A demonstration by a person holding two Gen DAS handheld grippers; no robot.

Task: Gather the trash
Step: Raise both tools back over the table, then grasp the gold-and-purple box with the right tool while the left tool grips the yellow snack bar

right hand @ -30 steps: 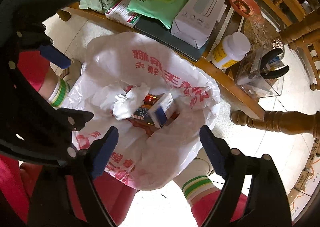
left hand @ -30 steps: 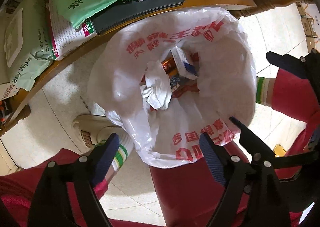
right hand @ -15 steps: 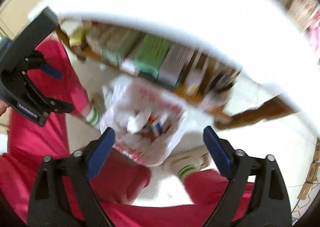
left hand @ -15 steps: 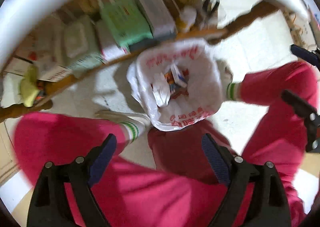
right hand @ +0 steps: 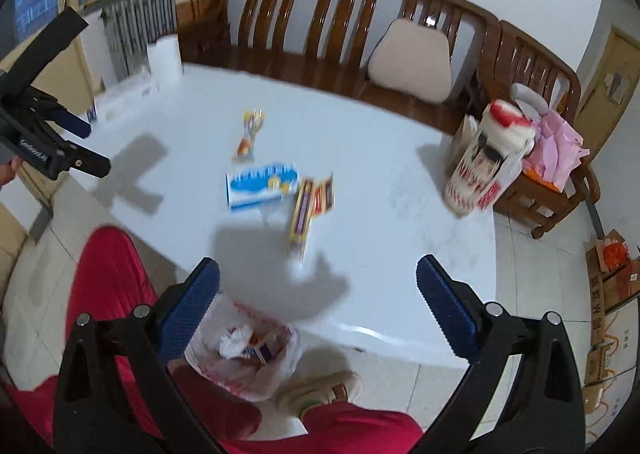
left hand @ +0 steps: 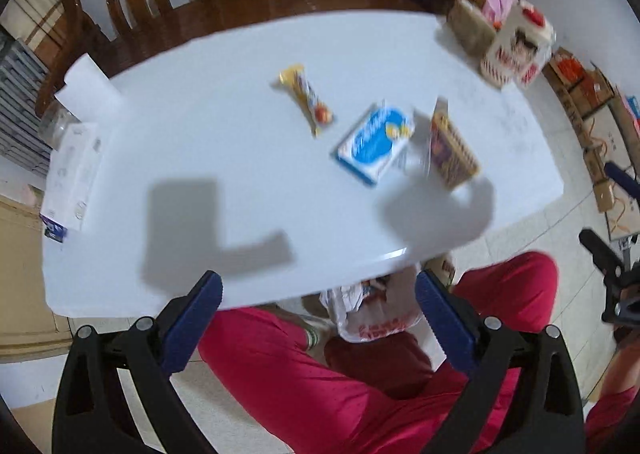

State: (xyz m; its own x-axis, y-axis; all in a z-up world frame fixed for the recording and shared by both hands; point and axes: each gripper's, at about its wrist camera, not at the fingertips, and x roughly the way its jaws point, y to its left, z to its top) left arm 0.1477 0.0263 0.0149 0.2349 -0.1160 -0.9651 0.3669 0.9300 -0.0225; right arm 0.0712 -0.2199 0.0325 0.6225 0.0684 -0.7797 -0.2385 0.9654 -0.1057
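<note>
On the white table (left hand: 248, 182) (right hand: 384, 190) lie three pieces of trash: a yellow snack wrapper (left hand: 306, 99) (right hand: 249, 134), a blue and white box (left hand: 374, 144) (right hand: 262, 185) and a brown and yellow packet (left hand: 452, 146) (right hand: 308, 210). The white trash bag with red print (left hand: 376, 314) (right hand: 248, 354) stands on the floor between the person's red-trousered legs and holds paper and small boxes. My left gripper (left hand: 318, 318) hangs above the table's near edge, its jaws opening, nothing between them. My right gripper (right hand: 318, 300) is likewise opening and empty, above the near edge.
A wooden bench (right hand: 340, 38) with a beige cushion (right hand: 412, 60) runs behind the table. A red and white bag (right hand: 484, 166) stands at the table's right end, a white box (left hand: 72, 174) at the left end. Cardboard boxes (right hand: 608, 278) lie on the floor to the right.
Both grippers have risen from just over the trash bag under the table to above the tabletop. Their jaws have spread a little wider. The bag now lies far below.
</note>
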